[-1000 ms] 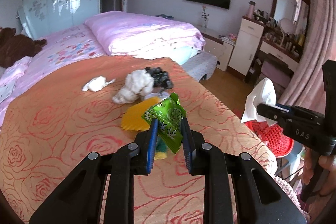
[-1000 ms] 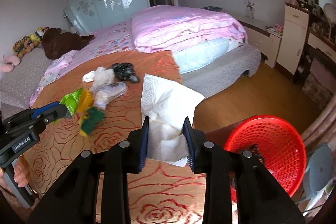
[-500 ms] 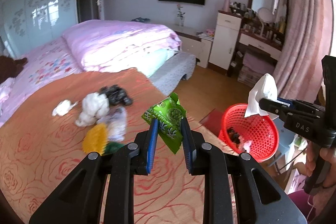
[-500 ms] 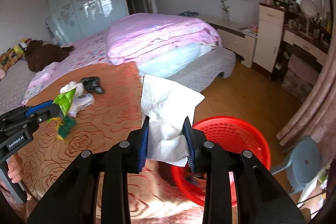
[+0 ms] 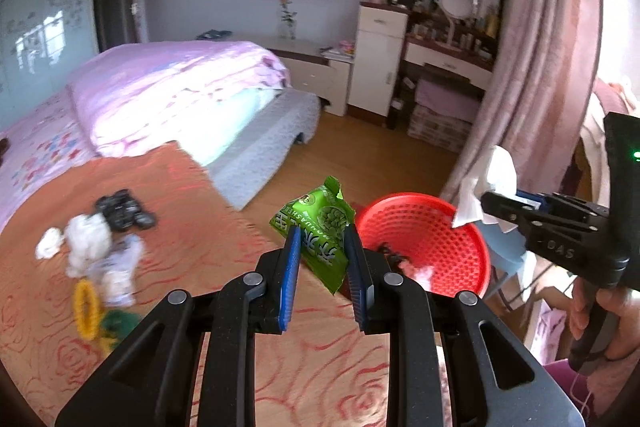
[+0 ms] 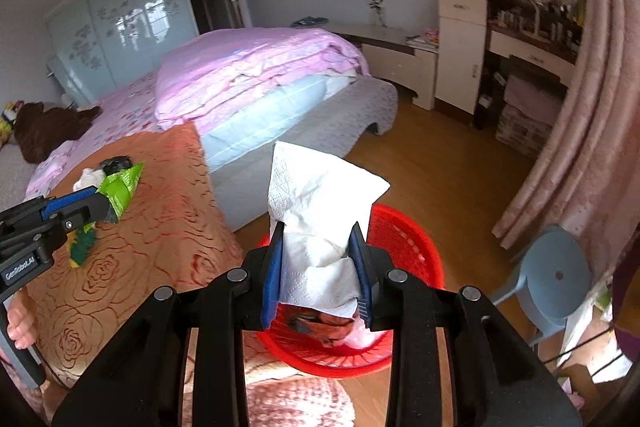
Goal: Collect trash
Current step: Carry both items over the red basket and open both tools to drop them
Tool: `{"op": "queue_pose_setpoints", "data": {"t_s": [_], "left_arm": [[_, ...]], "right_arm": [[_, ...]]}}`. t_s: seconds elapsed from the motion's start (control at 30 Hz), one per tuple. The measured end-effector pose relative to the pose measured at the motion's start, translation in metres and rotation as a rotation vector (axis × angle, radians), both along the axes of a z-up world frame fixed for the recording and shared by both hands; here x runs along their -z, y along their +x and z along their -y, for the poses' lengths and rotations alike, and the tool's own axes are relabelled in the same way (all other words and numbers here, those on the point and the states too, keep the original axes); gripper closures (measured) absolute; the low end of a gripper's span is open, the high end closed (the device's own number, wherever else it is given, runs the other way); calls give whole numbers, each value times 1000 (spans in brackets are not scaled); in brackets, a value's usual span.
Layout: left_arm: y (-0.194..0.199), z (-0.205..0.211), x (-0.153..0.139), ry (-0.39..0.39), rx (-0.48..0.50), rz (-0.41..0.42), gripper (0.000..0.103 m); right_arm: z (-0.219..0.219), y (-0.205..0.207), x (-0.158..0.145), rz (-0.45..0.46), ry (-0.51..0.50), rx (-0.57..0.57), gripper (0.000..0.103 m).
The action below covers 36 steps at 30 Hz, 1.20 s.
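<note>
The bed (image 6: 256, 75) with its pink duvet fills the far side of the room in both views. Against it, on the near side, lies the orange rose-patterned cover (image 5: 192, 227) that carries the leftover trash. Only the right wrist view shows the brown plush toy (image 6: 48, 127) at the far left end of the bed and the blue stool (image 6: 556, 279) on the wooden floor.

The red mesh basket (image 5: 440, 227) stands on the floor just off the corner of the orange cover. The left wrist view looks into it and shows a little dark and pale litter at the bottom. In the right wrist view most of it is hidden behind the right gripper, which hangs directly over it.

The right gripper (image 6: 318, 259) is clamped on a white paper towel (image 6: 320, 199), jaws closed to the width of the bunched paper, the sheet sticking up and out in front. The left gripper (image 5: 322, 247) pinches a green snack wrapper (image 5: 316, 223) between narrowly spaced jaws, above the edge of the cover and beside the basket.

On the cover, well left of the basket, the left wrist view shows a blurred cluster: a black crumpled bag (image 5: 124, 211), white tissue wads (image 5: 86, 239), a yellow ring (image 5: 86, 307) and a green scrap (image 5: 118, 323).
</note>
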<state>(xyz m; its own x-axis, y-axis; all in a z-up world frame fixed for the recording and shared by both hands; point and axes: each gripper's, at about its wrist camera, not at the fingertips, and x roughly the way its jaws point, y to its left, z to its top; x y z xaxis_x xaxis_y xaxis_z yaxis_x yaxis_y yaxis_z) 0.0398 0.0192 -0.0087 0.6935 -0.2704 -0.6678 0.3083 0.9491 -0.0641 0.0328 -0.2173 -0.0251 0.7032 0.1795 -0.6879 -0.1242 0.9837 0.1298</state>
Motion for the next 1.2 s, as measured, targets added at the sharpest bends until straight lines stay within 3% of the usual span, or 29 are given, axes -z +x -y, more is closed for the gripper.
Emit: {"op": "queue_pose_setpoints", "data": {"t_s": [0.33,0.9,0.97,1.1,1.2], "left_arm": [[13,62,26,32,125,-69,81],[29,90,68,78,183,-151,81],[30,90,71,73,186,-160,78],[31,89,73,72,184,-166,63],[31,88,76,70,175,-170,55]], "right_arm": [[15,5,23,-60,17,52,72],[30,20,54,-163,31,111,72],[32,21,56,-170,35,114,66],[34,21,60,-180,46,125,54],[35,22,62,-188,53,133,52]]}}
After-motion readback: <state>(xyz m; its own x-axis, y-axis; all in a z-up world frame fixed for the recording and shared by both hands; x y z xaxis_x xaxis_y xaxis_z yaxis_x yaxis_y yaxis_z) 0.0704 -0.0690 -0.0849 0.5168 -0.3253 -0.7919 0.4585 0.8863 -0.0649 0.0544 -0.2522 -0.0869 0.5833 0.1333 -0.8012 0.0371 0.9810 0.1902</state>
